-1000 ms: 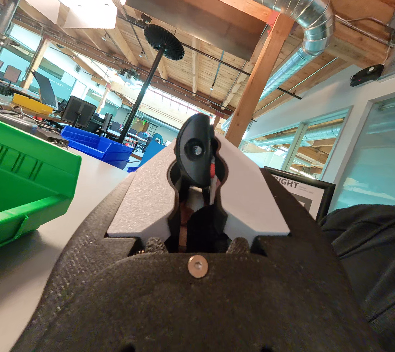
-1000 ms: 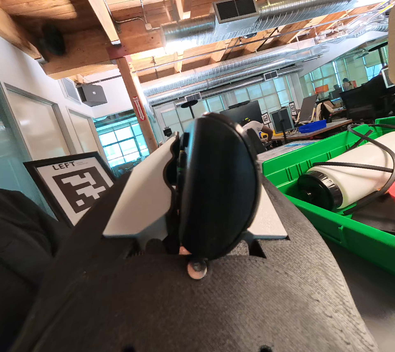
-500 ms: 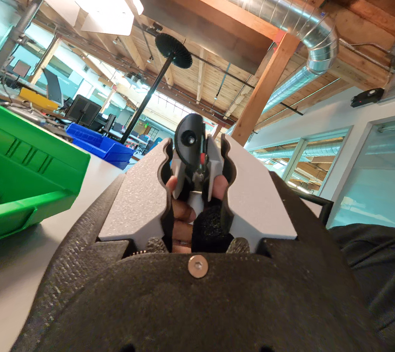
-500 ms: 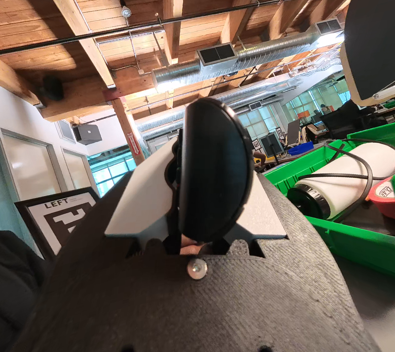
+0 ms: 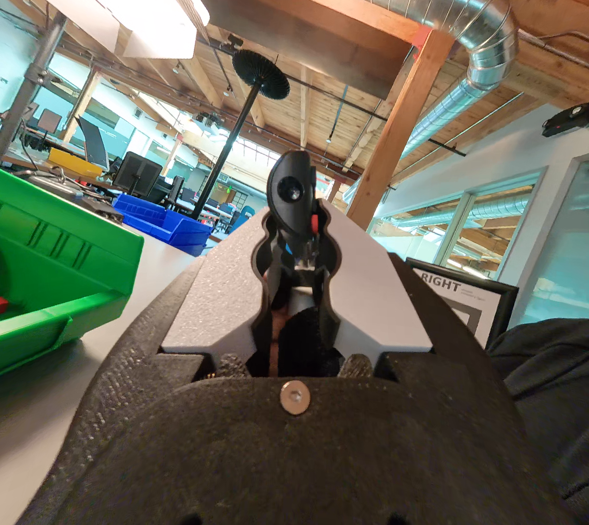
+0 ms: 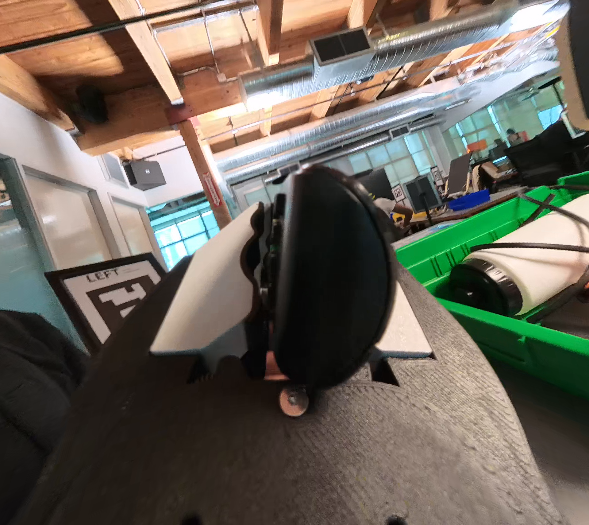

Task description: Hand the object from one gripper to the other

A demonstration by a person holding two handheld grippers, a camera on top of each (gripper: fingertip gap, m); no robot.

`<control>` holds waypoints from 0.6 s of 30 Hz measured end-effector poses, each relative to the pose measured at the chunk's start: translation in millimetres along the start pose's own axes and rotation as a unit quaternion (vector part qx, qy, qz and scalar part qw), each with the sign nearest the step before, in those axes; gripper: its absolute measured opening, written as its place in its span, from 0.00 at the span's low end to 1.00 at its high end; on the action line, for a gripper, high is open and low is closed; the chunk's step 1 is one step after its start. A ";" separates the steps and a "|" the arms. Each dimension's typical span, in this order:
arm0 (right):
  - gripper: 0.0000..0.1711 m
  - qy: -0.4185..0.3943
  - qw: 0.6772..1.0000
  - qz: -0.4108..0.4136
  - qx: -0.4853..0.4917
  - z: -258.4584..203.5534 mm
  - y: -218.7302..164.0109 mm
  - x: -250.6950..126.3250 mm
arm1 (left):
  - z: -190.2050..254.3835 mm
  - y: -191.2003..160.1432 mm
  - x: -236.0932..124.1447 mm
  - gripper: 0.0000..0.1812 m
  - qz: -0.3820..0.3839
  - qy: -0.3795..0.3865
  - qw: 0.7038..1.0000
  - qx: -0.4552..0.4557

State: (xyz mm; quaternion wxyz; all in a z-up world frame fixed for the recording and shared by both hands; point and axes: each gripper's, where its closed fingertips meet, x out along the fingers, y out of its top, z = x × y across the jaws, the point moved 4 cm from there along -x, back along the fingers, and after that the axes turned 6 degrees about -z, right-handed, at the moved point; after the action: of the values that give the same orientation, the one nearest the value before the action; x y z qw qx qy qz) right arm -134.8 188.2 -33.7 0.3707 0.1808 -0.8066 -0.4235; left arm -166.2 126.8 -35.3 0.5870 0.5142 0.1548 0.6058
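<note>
both grippers, left gripper (image 5: 294,241) and right gripper (image 6: 322,273), clamp black object (image 6: 331,280).

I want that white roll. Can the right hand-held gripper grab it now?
Probably not: the right hand-held gripper is shut on the black object, and a black cable crosses the white roll.

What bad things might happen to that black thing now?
The left hand-held gripper pinches only a thin edge of the black object, so it might slip once the other lets go. The right hand-held gripper looks clamped too; pulling apart now might strain the shell, which looks split open.
</note>
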 end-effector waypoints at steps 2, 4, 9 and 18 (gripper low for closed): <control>0.18 0.002 1.000 -0.027 -0.008 -1.9 -7.4 4.3 | -0.2 4.9 -3.2 0.13 0.018 -0.006 1.000 -0.009; 0.17 -0.009 0.999 -0.035 -0.022 -1.0 -9.5 4.7 | -0.4 5.3 -3.7 0.13 0.020 -0.013 0.999 -0.021; 0.15 -0.019 1.000 0.007 -0.014 2.7 3.1 -3.2 | -1.9 3.4 -1.1 0.19 0.018 0.002 1.000 -0.020; 0.18 -0.010 1.000 -0.022 -0.019 -0.9 -5.8 2.4 | 0.4 1.3 -1.2 0.12 0.007 0.001 1.000 0.006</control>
State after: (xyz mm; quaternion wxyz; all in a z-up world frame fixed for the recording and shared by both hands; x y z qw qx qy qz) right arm -135.8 182.9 -37.1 0.3562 0.1875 -0.7979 -0.4487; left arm -166.8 125.2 -34.7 0.5800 0.5183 0.1552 0.6090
